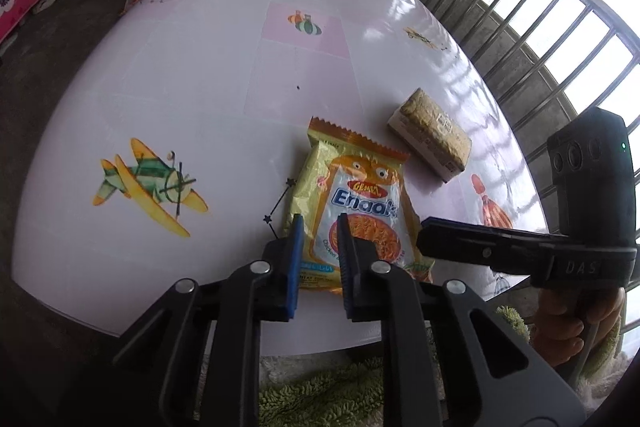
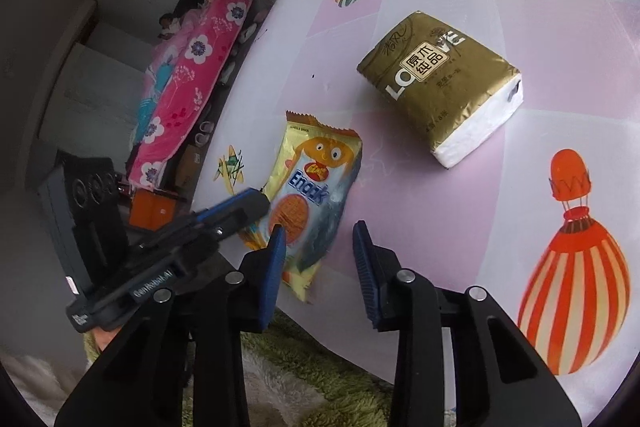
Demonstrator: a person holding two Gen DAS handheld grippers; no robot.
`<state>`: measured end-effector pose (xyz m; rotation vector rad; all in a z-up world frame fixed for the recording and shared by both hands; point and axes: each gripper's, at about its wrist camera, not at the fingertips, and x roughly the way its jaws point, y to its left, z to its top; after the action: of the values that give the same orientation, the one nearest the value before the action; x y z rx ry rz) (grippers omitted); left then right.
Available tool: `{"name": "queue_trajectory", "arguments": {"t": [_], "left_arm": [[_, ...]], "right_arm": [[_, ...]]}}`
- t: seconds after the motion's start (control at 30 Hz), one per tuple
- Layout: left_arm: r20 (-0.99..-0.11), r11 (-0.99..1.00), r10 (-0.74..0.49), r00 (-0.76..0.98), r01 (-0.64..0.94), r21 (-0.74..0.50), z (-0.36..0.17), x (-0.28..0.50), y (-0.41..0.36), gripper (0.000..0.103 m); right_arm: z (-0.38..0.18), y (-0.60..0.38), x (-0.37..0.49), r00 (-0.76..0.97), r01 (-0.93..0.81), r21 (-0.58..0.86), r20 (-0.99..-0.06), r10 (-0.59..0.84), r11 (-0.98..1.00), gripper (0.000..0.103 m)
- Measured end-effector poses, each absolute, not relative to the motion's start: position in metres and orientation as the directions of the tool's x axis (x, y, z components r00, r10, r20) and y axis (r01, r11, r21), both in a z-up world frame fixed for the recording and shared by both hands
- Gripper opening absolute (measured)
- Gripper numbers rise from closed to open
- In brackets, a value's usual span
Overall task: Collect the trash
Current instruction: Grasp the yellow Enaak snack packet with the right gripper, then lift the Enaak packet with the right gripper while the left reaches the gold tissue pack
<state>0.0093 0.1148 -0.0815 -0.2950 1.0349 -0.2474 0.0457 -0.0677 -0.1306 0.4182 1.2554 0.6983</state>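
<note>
A yellow-orange snack packet (image 1: 352, 187) (image 2: 316, 183) lies near the front edge of the pink-white table (image 1: 160, 87) (image 2: 440, 227). My left gripper (image 1: 320, 223) (image 2: 256, 201) is on the packet's left part. Its jaws stand narrowly apart with the film pinched between the blue pads. My right gripper (image 2: 318, 233) (image 1: 422, 235) stands open over the packet's lower right corner. One of its fingers is above the packet and the other above bare table. A gold-wrapped tissue pack (image 1: 430, 139) (image 2: 436, 83) rests further back to the right, apart from both grippers.
Barred windows (image 1: 540, 39) run along the table's far right side. A bed with a pink floral cover (image 2: 192, 75) stands across the room. A green shaggy rug (image 1: 320, 395) (image 2: 320, 367) lies below the table's front edge. A hand (image 1: 580, 327) holds the right gripper's handle.
</note>
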Motion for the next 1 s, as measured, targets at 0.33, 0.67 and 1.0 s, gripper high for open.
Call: {"name": "queue_trajectory", "arguments": {"t": [0.33, 0.67, 1.0], "left_arm": [[-0.743, 0.880, -0.428, 0.514, 0.053, -0.471, -0.095, 0.006, 0.134, 0.007], [-0.704, 0.852, -0.466, 0.536, 0.058, -0.519, -0.100, -0.001, 0.143, 0.005], [-0.670, 0.813, -0.500, 0.549, 0.031, -0.581, -0.093, 0.005, 0.152, 0.005]], "right_arm": [[-0.138, -0.057, 0.061, 0.148, -0.200, 0.679, -0.692, 0.707, 0.707, 0.025], [-0.135, -0.040, 0.064, 0.179, -0.207, 0.628, -0.729, 0.660, 0.750, 0.010], [-0.119, -0.042, 0.061, 0.198, -0.249, 0.645, -0.696, 0.690, 0.723, 0.002]]}}
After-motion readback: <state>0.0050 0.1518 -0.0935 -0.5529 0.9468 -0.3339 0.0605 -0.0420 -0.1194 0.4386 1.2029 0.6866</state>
